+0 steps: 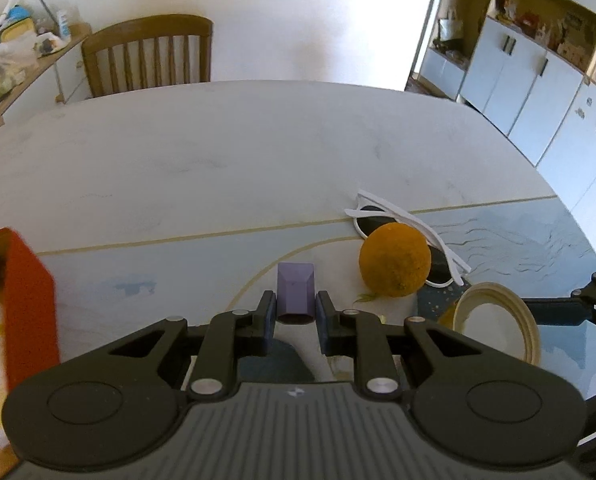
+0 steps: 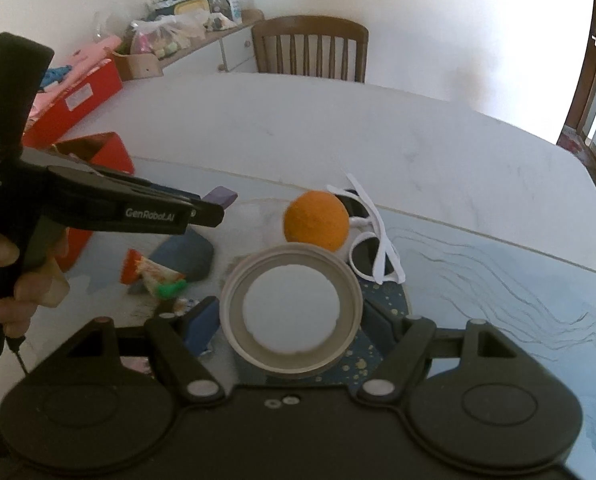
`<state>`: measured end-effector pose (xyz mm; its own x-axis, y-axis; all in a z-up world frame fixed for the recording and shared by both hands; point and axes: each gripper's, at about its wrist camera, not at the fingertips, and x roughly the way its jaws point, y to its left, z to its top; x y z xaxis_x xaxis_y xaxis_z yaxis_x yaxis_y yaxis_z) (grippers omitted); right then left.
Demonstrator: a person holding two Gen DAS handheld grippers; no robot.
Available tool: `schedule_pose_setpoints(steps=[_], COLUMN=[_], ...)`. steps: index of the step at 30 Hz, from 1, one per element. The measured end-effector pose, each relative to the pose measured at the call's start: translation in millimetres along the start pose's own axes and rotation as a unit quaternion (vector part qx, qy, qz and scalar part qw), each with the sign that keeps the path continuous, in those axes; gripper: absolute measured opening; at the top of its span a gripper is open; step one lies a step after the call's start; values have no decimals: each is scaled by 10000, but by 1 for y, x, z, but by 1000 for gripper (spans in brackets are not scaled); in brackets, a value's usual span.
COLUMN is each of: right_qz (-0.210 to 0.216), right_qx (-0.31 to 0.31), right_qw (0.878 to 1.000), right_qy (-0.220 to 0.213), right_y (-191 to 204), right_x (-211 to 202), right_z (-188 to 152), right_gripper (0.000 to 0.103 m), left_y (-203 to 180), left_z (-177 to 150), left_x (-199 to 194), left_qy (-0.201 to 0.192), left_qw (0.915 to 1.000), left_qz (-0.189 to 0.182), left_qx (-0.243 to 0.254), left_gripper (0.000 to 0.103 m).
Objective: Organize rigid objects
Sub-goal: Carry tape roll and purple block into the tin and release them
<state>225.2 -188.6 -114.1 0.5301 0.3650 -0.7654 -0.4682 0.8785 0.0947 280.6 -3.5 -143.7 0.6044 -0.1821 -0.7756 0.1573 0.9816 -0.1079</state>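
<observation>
Your left gripper [image 1: 296, 312] clamps the purple block [image 1: 295, 294], right gripper [image 2: 291, 322] clamps the round lid [image 2: 291, 314]; carry both, probably to the red box [image 1: 26, 300].

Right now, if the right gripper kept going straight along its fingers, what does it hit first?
Likely the orange: it lies just beyond the round lid held in the right gripper, with the white sunglasses beside it. Depth is unclear; the lid's edge would touch first.

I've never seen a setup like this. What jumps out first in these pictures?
Two black hand-held claws, each gripping something: the left claw pinches a small purple block, the right claw clasps a round beige lid. Just beyond them on the pale table sits a bright orange against white-framed sunglasses.
</observation>
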Motion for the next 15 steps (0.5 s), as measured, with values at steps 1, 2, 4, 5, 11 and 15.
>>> schedule_pose_setpoints(steps=[1, 2, 4, 5, 11, 15], right_qz=[11, 31, 72, 84, 220, 306], right_qx=[-24, -43, -94, -123, -212, -329], right_qw=[10000, 10000, 9999, 9998, 9991, 9983], right_qy=[-12, -43, -108, -149, -294, -360], right_y=[3, 6, 12, 16, 39, 60], right_x=[-4, -8, -15, -19, -31, -35], right_z=[2, 3, 6, 7, 19, 28], right_gripper=[76, 76, 76, 76, 76, 76], left_y=[2, 3, 6, 7, 21, 38], left_z=[0, -1, -2, -1, -5, -10], left_x=[-6, -11, -21, -26, -56, -77], left_qy=[-31, -57, -116, -144, -242, -295], left_qw=[10000, 10000, 9999, 9998, 9994, 9989], left_qz=[-29, -23, -18, -30, -13, 89], left_qx=[-41, -65, -100, -114, -251, -354], left_gripper=[20, 20, 20, 20, 20, 20])
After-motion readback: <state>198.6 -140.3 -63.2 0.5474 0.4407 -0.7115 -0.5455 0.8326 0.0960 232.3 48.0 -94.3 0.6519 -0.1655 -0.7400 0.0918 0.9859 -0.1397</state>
